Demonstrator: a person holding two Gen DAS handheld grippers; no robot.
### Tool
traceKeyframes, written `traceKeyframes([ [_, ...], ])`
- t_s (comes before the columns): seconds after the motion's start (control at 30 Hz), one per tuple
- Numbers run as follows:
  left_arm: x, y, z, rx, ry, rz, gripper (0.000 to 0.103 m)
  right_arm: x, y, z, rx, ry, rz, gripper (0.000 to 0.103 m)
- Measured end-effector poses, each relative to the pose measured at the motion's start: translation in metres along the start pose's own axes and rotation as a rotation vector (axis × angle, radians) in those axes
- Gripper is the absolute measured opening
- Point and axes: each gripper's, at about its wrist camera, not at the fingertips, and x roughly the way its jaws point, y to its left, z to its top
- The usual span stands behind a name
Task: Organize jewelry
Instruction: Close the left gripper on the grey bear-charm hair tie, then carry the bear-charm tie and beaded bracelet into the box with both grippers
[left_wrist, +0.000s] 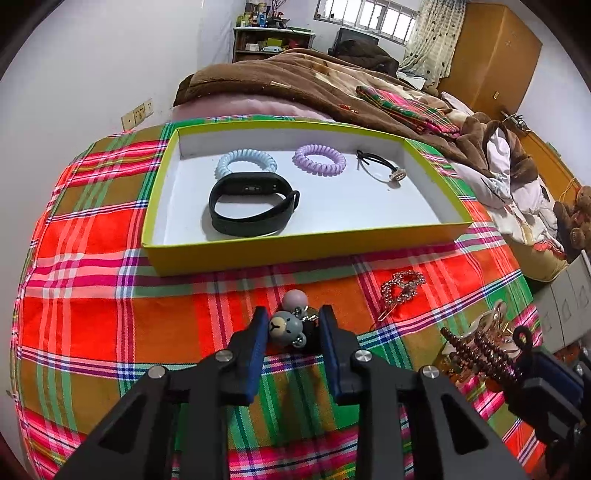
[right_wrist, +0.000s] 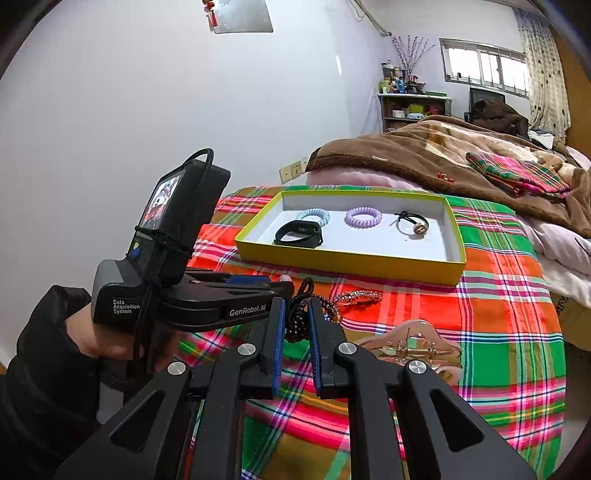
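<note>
Left tool (left_wrist: 293, 328): fingers straddling a grey bear charm (left_wrist: 286, 328) on the plaid bedspread (left_wrist: 92, 258), contact unclear; right tool (right_wrist: 295, 317): pinching a dark bead strand (right_wrist: 295, 319); yellow box (left_wrist: 258, 254) at 12 o'clock, containing black wristband (left_wrist: 251, 208) and hair ties.
</note>
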Motion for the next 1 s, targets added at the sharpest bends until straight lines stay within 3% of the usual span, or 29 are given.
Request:
traceKeyframes([
  [0.4, -0.023, -0.004, 0.006, 0.005, -0.049, 0.011, 0.028, -0.011, -0.001, 0.009, -0.006, -0.031, 0.002, 0.012],
  [1.0, -0.057, -0.004, 0.041, 0.012, -0.14, 0.011, 0.028, -0.022, -0.023, 0.053, -0.004, -0.074, -0.02, 0.013],
])
